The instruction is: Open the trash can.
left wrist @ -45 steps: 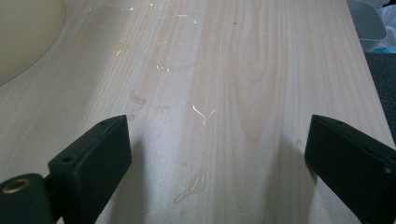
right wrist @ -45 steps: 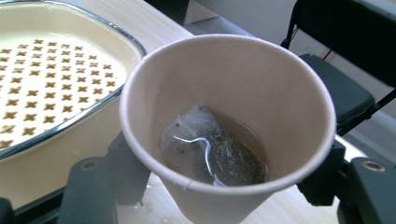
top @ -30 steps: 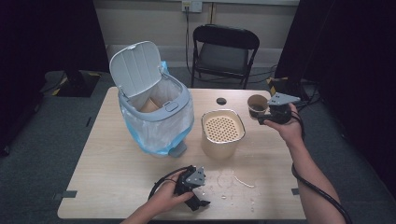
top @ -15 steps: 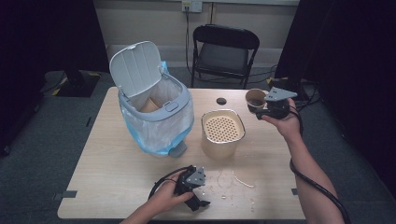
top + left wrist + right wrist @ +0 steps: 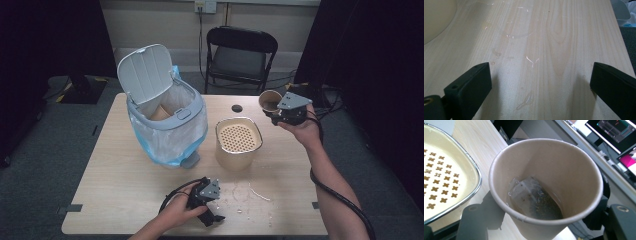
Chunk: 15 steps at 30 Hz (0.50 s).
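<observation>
One paper cup point(image 5: 546, 187) pinched between right hand-held gripper point(image 5: 281, 112) jaws, seemingly tilted.

Black chair point(image 5: 241, 55) by pale wall point(image 5: 150, 20), grey floor point(image 5: 45, 150)

strainer box point(image 5: 238, 142) mid-table, bin point(image 5: 165, 120) left

Bench point(image 5: 125, 200): pale wood-grain top, rectangular, rounded corners. Standing on it: a grey bin point(image 5: 167, 125) with a blue liner and raised lid, far left; a cream container point(image 5: 238, 142) with a perforated top, centre; a small black disc point(image 5: 237, 108) near the far edge. Water streaks point(image 5: 245, 192) lie on the near part, and the left claw point(image 5: 212, 217) rests beside them, jaws wide apart.
</observation>
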### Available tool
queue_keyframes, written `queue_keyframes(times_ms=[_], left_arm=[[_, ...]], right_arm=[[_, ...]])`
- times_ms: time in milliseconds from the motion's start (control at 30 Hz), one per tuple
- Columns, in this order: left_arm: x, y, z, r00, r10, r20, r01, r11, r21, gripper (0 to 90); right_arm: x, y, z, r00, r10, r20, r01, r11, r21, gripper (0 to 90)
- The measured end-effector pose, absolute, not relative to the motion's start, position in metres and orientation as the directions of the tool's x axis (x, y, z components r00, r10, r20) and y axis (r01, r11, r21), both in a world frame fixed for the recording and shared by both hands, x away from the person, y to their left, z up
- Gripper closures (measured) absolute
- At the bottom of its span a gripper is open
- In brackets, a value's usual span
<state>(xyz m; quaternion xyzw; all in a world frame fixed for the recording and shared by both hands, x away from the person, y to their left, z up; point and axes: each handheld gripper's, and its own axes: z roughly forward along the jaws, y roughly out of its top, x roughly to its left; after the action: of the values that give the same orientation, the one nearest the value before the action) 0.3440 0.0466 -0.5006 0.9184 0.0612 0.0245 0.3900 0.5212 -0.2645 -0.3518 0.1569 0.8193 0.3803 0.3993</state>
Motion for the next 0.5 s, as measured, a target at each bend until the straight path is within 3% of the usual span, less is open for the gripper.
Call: queue_keyframes(times_ms=[500], left_arm=[[0.344,0.046,-0.502,0.991,0.137,-0.002,0.096,-0.68,0.727,3.1]], right_arm=[[0.512,-0.253,-0.343,-0.581,0.441,-0.684,-0.159,0.763,0.627,32.8]])
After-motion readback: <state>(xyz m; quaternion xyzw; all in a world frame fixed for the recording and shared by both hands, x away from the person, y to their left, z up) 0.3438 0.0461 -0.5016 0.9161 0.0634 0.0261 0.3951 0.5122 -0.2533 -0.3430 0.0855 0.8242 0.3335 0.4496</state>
